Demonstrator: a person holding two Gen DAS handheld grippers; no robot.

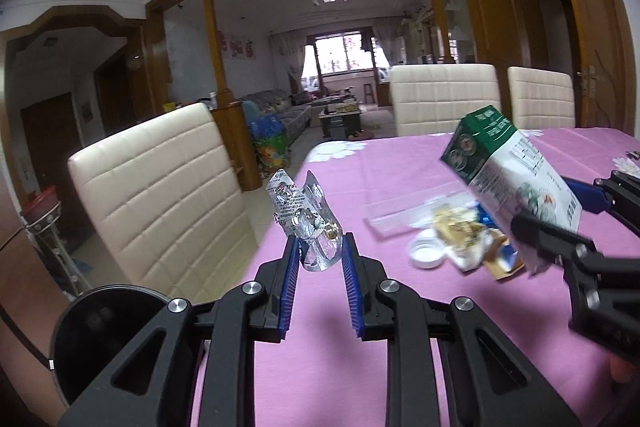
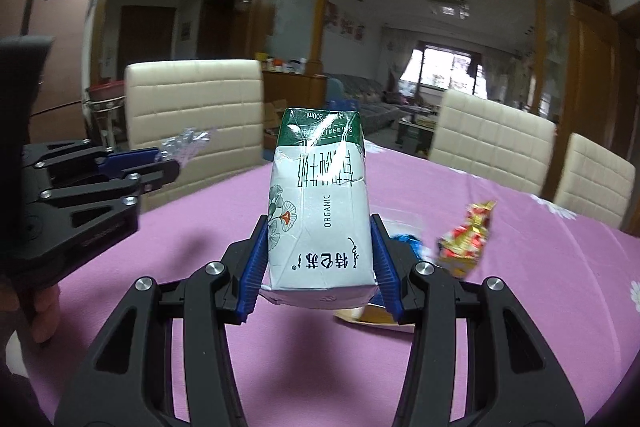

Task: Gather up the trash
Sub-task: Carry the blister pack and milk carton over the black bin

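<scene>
My left gripper (image 1: 320, 247) is shut on a crumpled silver blister pack (image 1: 302, 213) and holds it above the left edge of the pink table (image 1: 328, 359). It also shows in the right wrist view (image 2: 170, 163) with the pack (image 2: 188, 143). My right gripper (image 2: 318, 227) is shut on a green and white milk carton (image 2: 320, 203), held above the table; the carton shows at the right of the left wrist view (image 1: 516, 167). A pile of wrappers (image 1: 460, 231), a white cap (image 1: 426, 253) and a gold-red wrapper (image 2: 466, 239) lie on the table.
A black round bin (image 1: 100, 343) stands by the table's left side. Cream chairs (image 1: 160, 195) (image 1: 444, 99) (image 2: 496, 151) surround the table. A clear plastic sheet (image 1: 404, 203) lies behind the pile.
</scene>
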